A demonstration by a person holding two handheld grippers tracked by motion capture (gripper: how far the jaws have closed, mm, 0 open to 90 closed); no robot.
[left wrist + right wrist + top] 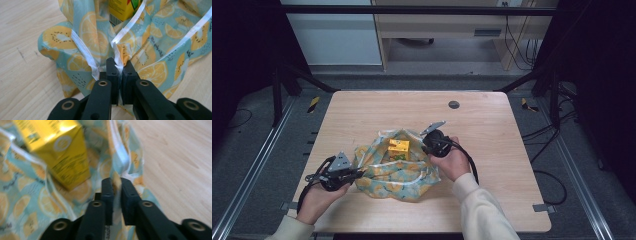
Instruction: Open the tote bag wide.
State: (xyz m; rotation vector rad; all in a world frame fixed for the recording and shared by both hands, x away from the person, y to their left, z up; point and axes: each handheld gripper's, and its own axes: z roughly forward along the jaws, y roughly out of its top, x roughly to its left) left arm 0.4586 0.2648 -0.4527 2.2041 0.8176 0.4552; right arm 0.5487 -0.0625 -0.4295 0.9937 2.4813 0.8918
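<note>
My left tool (119, 67) is clenched on a pinch of the fruit-print bag (398, 172) right at its white seam, and my right tool (115, 183) is clamped on the opposite edge of the same fabric. The bag lies crumpled on the desk (492, 130), near my side of it, with the yellow carton (398, 147) standing inside between my two grips.

Both bites look thin to me: only a fold of fabric sits between each pair of jaws, close to their tips. If I pull the edges apart or lift unevenly, I expect one side could slip free and let the mouth of the bag collapse. The carton also worries me. It stands tall on soft, wrinkled cloth, so a sharp tug on either edge would probably tip it over or roll it out.
</note>
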